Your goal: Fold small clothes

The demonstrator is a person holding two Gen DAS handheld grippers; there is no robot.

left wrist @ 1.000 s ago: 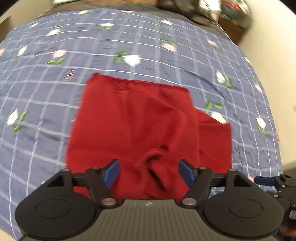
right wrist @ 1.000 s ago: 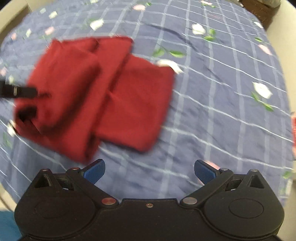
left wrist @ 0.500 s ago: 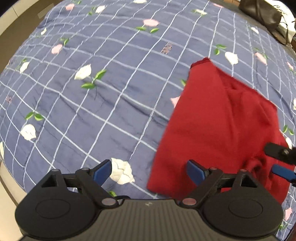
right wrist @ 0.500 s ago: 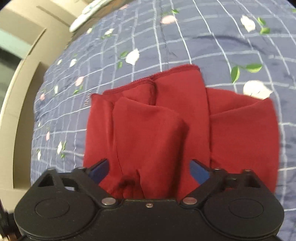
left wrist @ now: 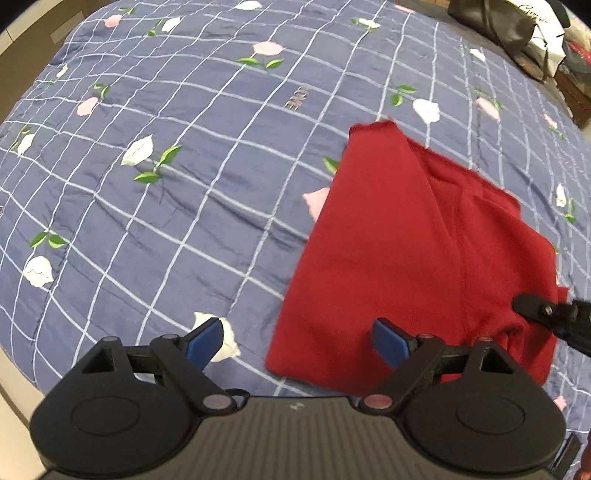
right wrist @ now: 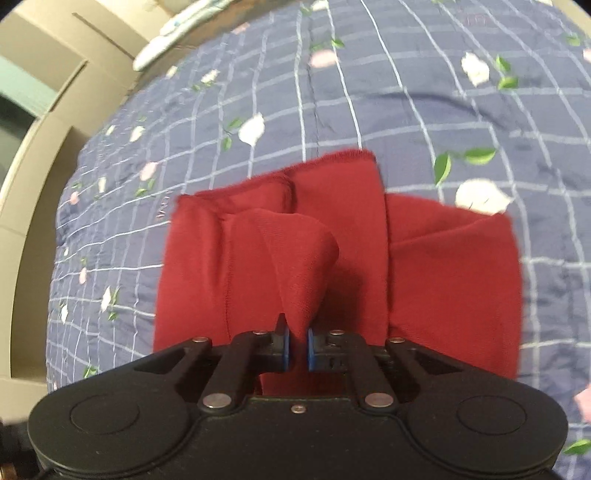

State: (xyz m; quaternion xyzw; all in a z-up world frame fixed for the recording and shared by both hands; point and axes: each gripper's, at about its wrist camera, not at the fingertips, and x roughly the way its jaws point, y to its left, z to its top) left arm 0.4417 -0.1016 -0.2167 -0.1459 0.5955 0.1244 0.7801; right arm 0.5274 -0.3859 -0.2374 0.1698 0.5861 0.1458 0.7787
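Note:
A small red garment [left wrist: 417,251] lies partly folded on the blue floral quilt [left wrist: 207,177]. My left gripper [left wrist: 297,341] is open at the garment's near left corner, with only its right blue fingertip over the red cloth. In the right wrist view the red garment [right wrist: 443,258] fills the middle, and my right gripper [right wrist: 297,349] is shut on a raised fold of it. The cloth rises in a peak from the blue pads [right wrist: 284,349]. Part of the right gripper [left wrist: 550,319] shows at the left wrist view's right edge, over the garment's near right end.
The quilt [right wrist: 369,92] spreads wide to the left of and beyond the garment. A dark bag [left wrist: 495,26] and a white bag [left wrist: 546,48] sit at the bed's far right corner. A beige wall and door frame [right wrist: 40,122] border the bed on the left of the right wrist view.
My right gripper has shut on a fold at the garment's near edge and lifted it slightly. My left gripper has swung to the garment's left side and stays open.

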